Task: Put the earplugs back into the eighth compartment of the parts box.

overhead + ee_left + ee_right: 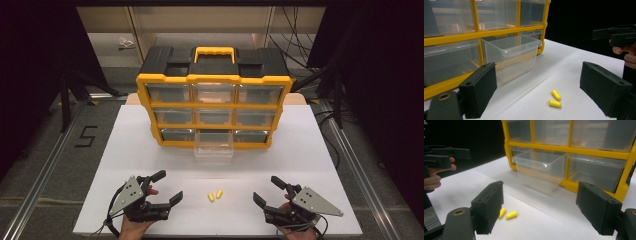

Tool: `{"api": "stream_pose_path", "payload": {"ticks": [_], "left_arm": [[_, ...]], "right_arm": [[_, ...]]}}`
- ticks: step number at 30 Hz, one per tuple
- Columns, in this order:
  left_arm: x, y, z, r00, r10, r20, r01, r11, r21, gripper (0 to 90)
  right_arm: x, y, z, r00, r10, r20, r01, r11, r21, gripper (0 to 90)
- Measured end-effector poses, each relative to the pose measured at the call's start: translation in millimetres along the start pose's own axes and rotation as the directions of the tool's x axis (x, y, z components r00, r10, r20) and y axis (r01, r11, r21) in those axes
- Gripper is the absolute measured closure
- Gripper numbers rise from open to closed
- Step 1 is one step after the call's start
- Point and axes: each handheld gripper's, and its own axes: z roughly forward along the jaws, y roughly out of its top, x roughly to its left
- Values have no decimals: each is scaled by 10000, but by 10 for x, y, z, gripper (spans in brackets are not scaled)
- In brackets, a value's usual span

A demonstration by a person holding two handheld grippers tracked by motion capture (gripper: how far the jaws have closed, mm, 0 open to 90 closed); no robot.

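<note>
Two small yellow earplugs lie side by side on the white table between my hands; they also appear as earplugs and earplugs. My left gripper rests to their left, jaws wide apart and empty. To the right of the plugs, my right gripper is open too, with nothing in it. A yellow and black drawer cabinet stands behind them. Its bottom middle clear drawer is pulled out, seen as drawer and drawer, and looks empty.
The white table top ends close to my hands at the front edge. Grey floor with metal rails lies on both sides, and dark stands flank the table at the back. A "5" mark is on the floor at left.
</note>
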Motion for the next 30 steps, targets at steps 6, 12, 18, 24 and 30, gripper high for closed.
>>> {"api": "stream_pose_path", "payload": {"ticks": [6, 12, 18, 24, 30], "left_arm": [[-2, 4, 1, 10000, 40, -18, -40, 10000, -3, 141], [-6, 6, -10, 9999, 88, -73, -88, 10000, -26, 144], [-11, 6, -10, 9999, 123, -73, -123, 9999, -5, 147], [-7, 6, -4, 10000, 32, 13, -32, 10000, 5, 147], [-12, 4, -3, 10000, 45, 51, -45, 10000, 45, 147]], "right_arm": [[-3, 3, -1, 10000, 11, -27, -11, 10000, -19, 233], [11, 23, 16, 9997, -167, -196, 169, 9998, 86, 260], [19, 45, 56, 9977, -12, -676, 40, 9992, 408, 266], [22, 130, 139, 9951, 30, -990, 62, 9957, 929, 292], [80, 278, 313, 9900, -466, -1330, 735, 9759, 2052, 321]]}}
